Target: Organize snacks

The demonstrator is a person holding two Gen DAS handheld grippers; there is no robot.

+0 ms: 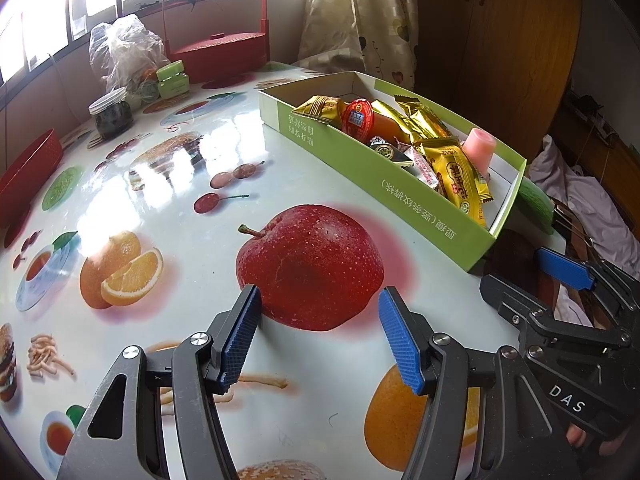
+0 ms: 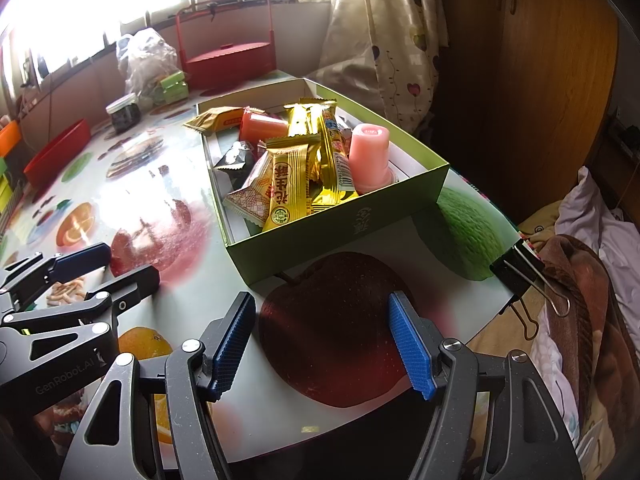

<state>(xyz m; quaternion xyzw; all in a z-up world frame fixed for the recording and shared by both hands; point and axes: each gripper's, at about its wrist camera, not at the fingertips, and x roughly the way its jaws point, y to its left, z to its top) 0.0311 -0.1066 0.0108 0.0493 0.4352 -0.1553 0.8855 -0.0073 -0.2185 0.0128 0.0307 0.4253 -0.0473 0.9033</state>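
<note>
A green cardboard box (image 1: 400,184) (image 2: 340,232) stands on the fruit-print table. It holds several snacks: gold wrapped bars (image 1: 460,176) (image 2: 286,188), a pink jelly cup (image 1: 480,152) (image 2: 370,156), a red-lidded jelly cup (image 1: 358,120) and a dark wrapped candy (image 2: 236,160). My left gripper (image 1: 320,336) is open and empty over the printed apple, left of the box. My right gripper (image 2: 324,344) is open and empty just in front of the box's near end. Each gripper also shows in the other's view: the right one (image 1: 560,280), the left one (image 2: 84,276).
A red lidded basket (image 1: 220,48), a clear plastic bag (image 1: 124,52), small green boxes (image 1: 172,80) and a dark jar (image 1: 112,114) stand at the table's far side. A red tray (image 1: 28,172) sits at the left. A binder clip (image 2: 520,276) grips the right table edge beside bedding.
</note>
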